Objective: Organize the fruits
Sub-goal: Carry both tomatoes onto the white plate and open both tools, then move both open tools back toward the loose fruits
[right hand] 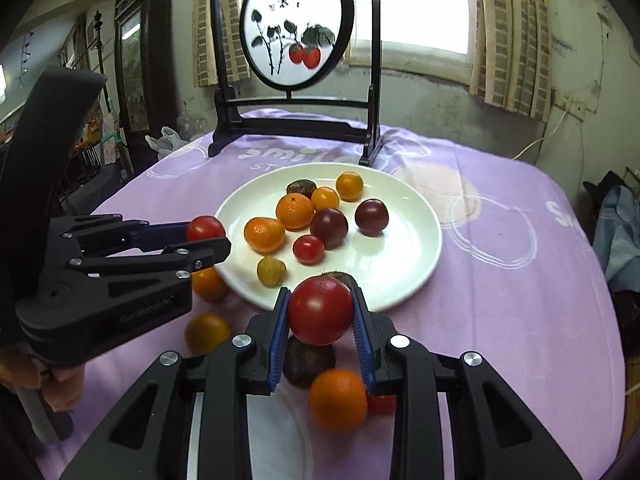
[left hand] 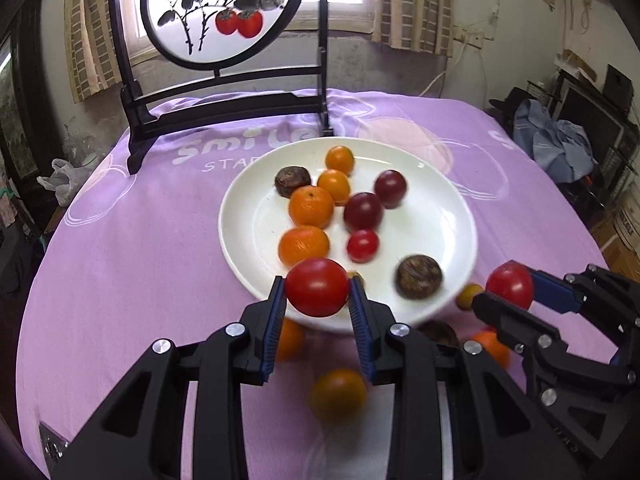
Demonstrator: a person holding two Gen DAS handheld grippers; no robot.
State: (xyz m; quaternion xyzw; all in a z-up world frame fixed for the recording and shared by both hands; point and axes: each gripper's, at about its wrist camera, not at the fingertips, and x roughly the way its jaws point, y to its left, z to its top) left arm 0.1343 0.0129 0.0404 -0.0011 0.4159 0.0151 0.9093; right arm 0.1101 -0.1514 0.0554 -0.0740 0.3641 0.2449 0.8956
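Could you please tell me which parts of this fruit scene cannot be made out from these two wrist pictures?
- Left wrist view: an orange fruit near the white plate is half hidden by the left hand-held gripper, which holds a red tomato.
- Left wrist view: a blurred orange-yellow fruit; kind unclear.
- Right wrist view: a dark fruit is partly covered by the right hand-held gripper's tomato.
- Both views: the tablecloth's lettering is partly hidden.
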